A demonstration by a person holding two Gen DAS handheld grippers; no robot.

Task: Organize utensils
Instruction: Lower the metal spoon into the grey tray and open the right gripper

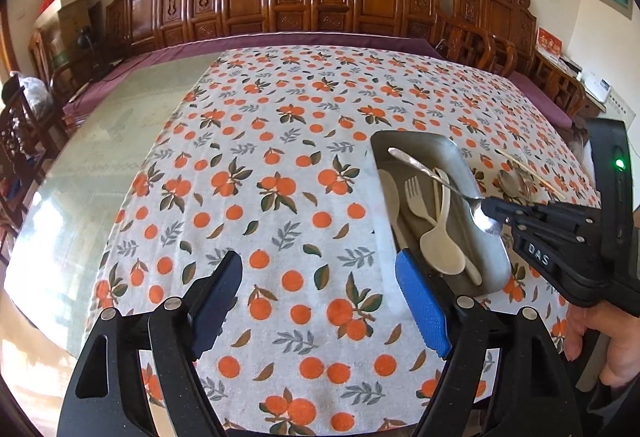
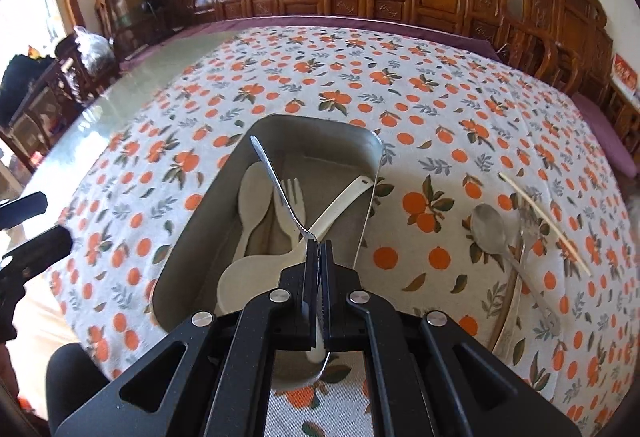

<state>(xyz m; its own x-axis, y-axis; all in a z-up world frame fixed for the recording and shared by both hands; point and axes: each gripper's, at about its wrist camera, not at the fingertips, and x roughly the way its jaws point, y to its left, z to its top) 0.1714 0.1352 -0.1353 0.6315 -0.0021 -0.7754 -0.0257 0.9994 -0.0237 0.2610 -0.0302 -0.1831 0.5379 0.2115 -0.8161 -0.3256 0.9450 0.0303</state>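
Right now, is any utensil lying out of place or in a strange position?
Yes. A metal spoon, a metal fork and a chopstick lie crossed on the tablecloth, outside the tray. The right gripper holds another metal spoon over the tray, not yet put down.

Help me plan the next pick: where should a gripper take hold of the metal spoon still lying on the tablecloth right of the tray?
Grip the metal spoon by its slim handle, from above, jaws across it; the bowl is too broad, and a fork lies against the handle.
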